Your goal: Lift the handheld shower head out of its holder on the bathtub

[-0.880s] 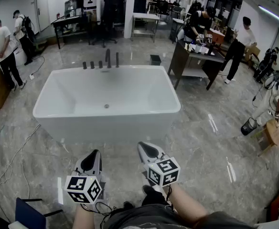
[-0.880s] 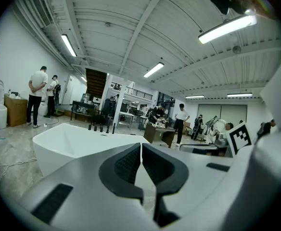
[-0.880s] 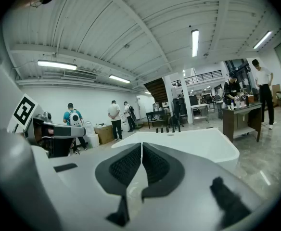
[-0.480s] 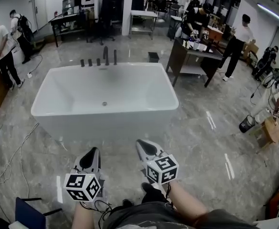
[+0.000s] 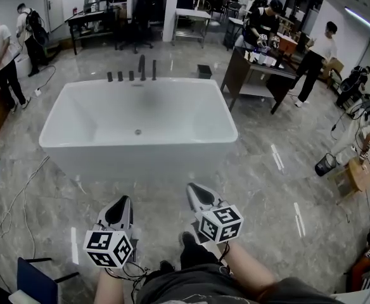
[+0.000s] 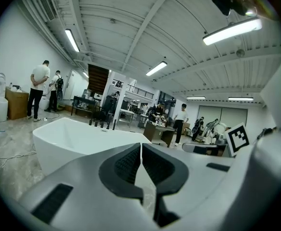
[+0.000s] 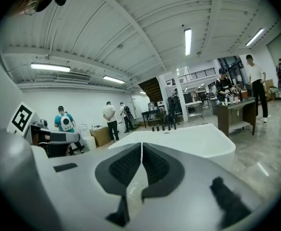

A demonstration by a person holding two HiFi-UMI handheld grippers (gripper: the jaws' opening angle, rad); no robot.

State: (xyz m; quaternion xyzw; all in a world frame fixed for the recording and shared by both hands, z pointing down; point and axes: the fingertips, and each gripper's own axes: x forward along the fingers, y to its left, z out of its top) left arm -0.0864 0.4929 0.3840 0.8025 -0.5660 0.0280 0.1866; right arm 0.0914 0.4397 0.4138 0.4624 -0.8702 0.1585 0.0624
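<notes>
1. Through the head view I am looking down at the left tool (image 5: 122, 201) and the right tool (image 5: 196, 190). Both are hovering side by side over the grey marble floor (image 5: 267, 189), on the near side of the white bathtub (image 5: 137, 145) and well apart from it.
2. In its own view the left tool (image 6: 141, 150) is showing clenched. Its two dark ribbed pads (image 6: 126, 165) are meeting along a thin line, with nothing pinched between them.
3. The right tool (image 7: 141, 150) is looking the same in its view, with the pads pressed together, grasping nothing and touching nothing.
4. The task's thing is sitting at the far rim of the bathtub, across the basin from both tools. A row of dark fittings (image 5: 131, 75) is standing there.
5. The slim upright rod at the right end of that row is looking to me like the handheld shower head (image 5: 154, 70), upright in its holder. It is too small for me to be sure.
6. Both tool views are facing the bathtub (image 6: 73, 134) (image 7: 193, 141), with the fittings (image 6: 102, 124) (image 7: 163, 127) showing as small dark posts beyond its rim.
7. Around the room, several people are standing. Two are at the left wall, and others are by a dark tabletop (image 5: 264, 68) to the right of the bathtub.
</notes>
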